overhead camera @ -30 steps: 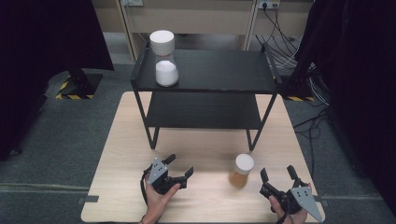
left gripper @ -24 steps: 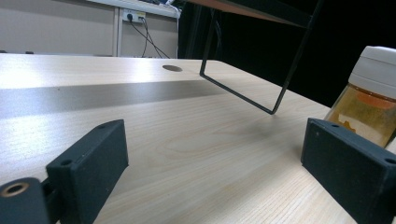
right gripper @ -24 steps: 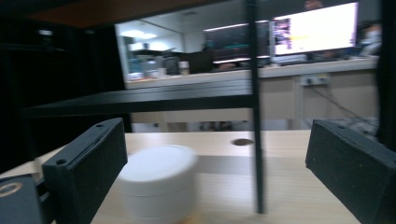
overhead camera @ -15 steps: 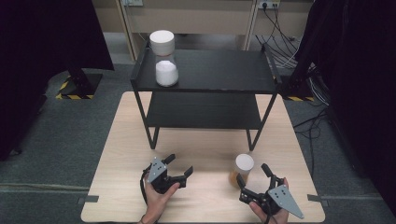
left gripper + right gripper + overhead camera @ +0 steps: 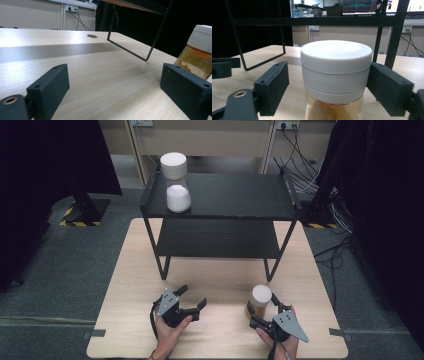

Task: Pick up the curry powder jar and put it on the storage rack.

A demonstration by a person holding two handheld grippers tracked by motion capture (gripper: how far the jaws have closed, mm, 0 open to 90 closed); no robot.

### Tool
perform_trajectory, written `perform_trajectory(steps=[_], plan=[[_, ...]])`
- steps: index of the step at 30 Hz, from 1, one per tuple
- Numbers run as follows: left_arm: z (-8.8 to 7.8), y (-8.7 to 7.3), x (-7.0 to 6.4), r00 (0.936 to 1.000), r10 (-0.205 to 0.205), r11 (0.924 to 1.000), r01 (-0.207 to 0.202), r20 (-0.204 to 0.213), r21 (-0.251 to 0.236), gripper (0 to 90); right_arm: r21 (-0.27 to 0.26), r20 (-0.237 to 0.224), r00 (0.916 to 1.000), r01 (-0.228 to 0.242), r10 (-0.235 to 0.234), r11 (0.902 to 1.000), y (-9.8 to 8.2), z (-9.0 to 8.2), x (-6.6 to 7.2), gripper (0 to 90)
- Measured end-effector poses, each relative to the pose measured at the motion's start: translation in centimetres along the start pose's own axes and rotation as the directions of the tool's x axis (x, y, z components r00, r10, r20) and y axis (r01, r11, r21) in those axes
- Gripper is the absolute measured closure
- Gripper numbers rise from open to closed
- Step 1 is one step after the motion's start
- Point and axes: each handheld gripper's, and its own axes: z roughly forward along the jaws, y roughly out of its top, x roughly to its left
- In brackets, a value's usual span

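The right gripper (image 5: 263, 310) has slid forward, open jaws now bracketing the near-right jar (image 5: 261, 299), likely to grasp; left gripper (image 5: 191, 296) idles open.

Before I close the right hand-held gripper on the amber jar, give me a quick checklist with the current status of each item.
1. Amber jar sits between the jaws of the right hand-held gripper: ok.
2. Jaws open wider than the white lid: ok.
3. Jaw pads touching the jar: not yet; a gap shows on the left, contact on the right cannot tell.
4. Jar upright on the table: ok.
5. Left hand-held gripper open and away from the jar: ok.
6. Lid screwed tight: cannot tell.
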Motion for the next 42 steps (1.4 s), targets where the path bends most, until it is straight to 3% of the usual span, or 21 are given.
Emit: perform_trajectory(steps=[11, 31, 42], plan=[[0.0, 0.1, 0.0, 1.0000, 0.001, 1.0000, -0.001, -0.002, 0.003, 7.8, 0.013, 0.000, 0.9999, 0.017, -0.017, 0.9998, -0.1, 0.2, -0.5, 33.4], [0.0, 0.1, 0.0, 1.0000, 0.003, 1.0000, -0.003, 0.000, 0.004, 8.0, 0.006, 0.015, 0.9998, 0.016, -0.016, 0.9999, 0.0, -0.2, -0.1, 34.1], [0.0, 0.0, 0.0, 1.0000, 0.001, 1.0000, -0.001, -0.003, 0.002, 8.2, -0.057, 0.031, 0.9993, 0.024, -0.022, 0.9981, 1.3, -0.7, 0.4, 34.1]])
